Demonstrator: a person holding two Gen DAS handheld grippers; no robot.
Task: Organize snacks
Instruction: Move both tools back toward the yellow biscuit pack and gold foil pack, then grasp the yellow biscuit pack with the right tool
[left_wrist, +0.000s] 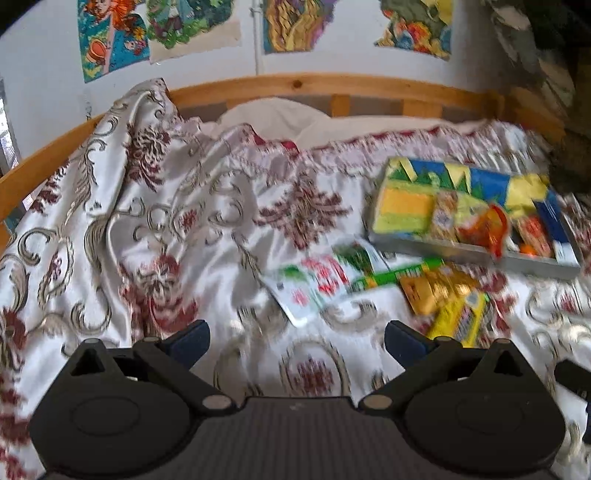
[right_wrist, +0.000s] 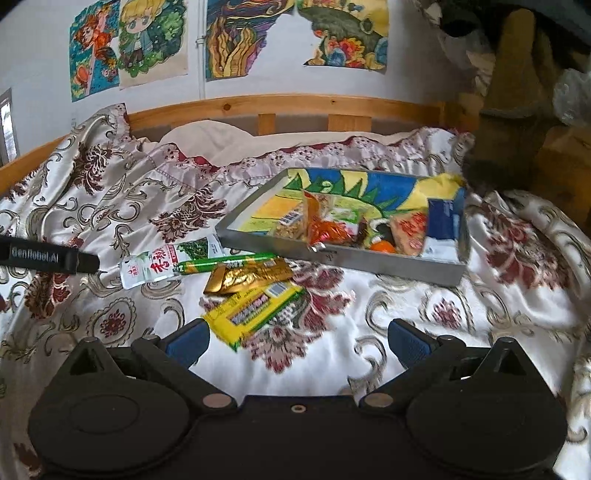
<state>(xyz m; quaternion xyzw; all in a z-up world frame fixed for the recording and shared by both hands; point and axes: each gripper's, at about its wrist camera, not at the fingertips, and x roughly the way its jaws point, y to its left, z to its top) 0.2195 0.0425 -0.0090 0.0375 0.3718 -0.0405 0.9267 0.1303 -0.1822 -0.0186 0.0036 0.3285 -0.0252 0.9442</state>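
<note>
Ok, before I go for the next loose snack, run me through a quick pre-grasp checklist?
1. Right gripper open and empty: ok.
2. Left gripper open and empty: ok.
3. Yellow packet lies nearest the right fingers, unobstructed: ok.
4. Gold packet clear of the yellow packet: not ok, they overlap.
5. Tray has free room, at its left end: ok.
6. Tray sits level on the rumpled bedspread: cannot tell.
</note>
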